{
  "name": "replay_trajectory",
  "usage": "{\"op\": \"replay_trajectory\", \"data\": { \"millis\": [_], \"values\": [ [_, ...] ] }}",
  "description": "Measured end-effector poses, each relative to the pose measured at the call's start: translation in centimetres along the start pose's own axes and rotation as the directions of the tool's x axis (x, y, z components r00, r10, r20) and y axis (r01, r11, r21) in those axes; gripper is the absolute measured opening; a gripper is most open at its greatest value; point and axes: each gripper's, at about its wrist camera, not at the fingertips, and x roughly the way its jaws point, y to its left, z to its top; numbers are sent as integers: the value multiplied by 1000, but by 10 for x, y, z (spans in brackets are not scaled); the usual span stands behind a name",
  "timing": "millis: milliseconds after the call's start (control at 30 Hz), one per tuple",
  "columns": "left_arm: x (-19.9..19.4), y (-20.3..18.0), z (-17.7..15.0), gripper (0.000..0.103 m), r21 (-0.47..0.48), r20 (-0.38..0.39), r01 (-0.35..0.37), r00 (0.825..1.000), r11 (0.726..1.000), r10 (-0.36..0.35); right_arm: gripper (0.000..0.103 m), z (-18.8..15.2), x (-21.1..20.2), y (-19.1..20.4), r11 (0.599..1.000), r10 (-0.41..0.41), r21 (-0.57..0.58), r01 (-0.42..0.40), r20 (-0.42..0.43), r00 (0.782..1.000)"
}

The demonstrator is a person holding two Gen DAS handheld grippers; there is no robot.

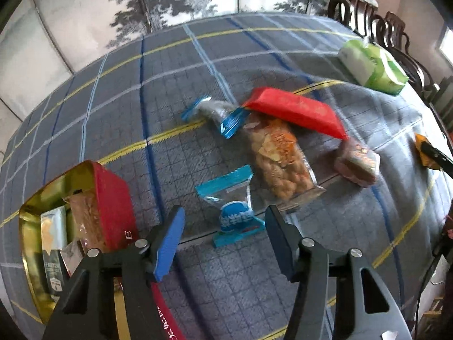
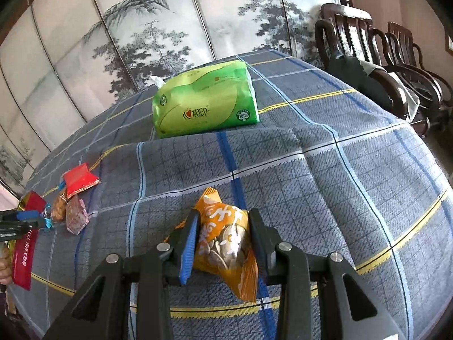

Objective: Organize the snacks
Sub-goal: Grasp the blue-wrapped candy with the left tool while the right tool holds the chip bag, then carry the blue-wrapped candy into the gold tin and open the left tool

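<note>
In the left wrist view my left gripper (image 1: pixel 223 221) is open, its fingers either side of a small blue snack packet (image 1: pixel 233 215) on the checked tablecloth. Beyond lie a clear bag of crackers (image 1: pixel 279 158), a red packet (image 1: pixel 294 110), another blue packet (image 1: pixel 216 113) and a pinkish wrapped snack (image 1: pixel 355 161). A red tin with a gold inside (image 1: pixel 111 198) holding several packets stands at the left. In the right wrist view my right gripper (image 2: pixel 222 238) is shut on an orange seed packet (image 2: pixel 226 240), just above the cloth.
A green tissue pack (image 2: pixel 205 100) stands at the back of the table; it also shows in the left wrist view (image 1: pixel 372 66). Dark wooden chairs (image 2: pixel 376 53) stand beyond the table's right edge. The red tin lid (image 2: pixel 24 257) lies at the far left.
</note>
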Motion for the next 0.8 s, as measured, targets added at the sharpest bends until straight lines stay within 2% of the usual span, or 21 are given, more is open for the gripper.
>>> {"op": "replay_trajectory", "data": {
  "millis": [33, 100, 133, 200, 233, 267, 333, 467, 567, 633, 800],
  "values": [
    [1, 2, 1, 53, -10, -1, 20, 1000, 1000, -20, 35, 0, 0, 0, 1000, 1, 0, -1, 0, 1000],
    [1, 2, 3, 53, -14, 7, 10, 1000, 1000, -10, 35, 0, 0, 0, 1000, 1, 1, -1, 0, 1000],
    [4, 2, 4, 52, -15, -4, -2, 1000, 1000, 2, 35, 0, 0, 0, 1000, 2, 2, -2, 0, 1000],
    [10, 2, 5, 49, -27, -36, 20, 999, 999, -21, 35, 0, 0, 0, 1000, 1, 1, -1, 0, 1000],
    [12, 2, 7, 41, -31, -44, 29, 999, 999, -30, 35, 0, 0, 0, 1000, 1, 1, -1, 0, 1000],
    [15, 2, 7, 26, -38, -56, 38, 998, 999, -40, 35, 0, 0, 0, 1000, -1, 0, 1, 0, 1000],
    [15, 0, 9, 22, -39, -51, 27, 998, 999, -29, 35, 0, 0, -1, 1000, -1, -1, 1, 0, 1000],
    [5, -1, 0, 22, -100, -35, 44, 998, 994, -48, 35, 0, 0, 1, 1000, -8, -7, 8, -1, 1000],
    [-26, -10, -17, 22, -119, 48, 71, 997, 990, -65, 35, 1, 0, 3, 1000, -20, -17, 20, -4, 1000],
    [-44, -14, -28, 22, -124, 80, 67, 995, 990, -57, 35, 1, 1, 6, 999, -29, -23, 28, -5, 1000],
    [-85, -3, -61, 22, -182, 143, 110, 986, 977, -85, 35, 0, 1, 11, 998, -48, -37, 48, -6, 999]
  ]
}}
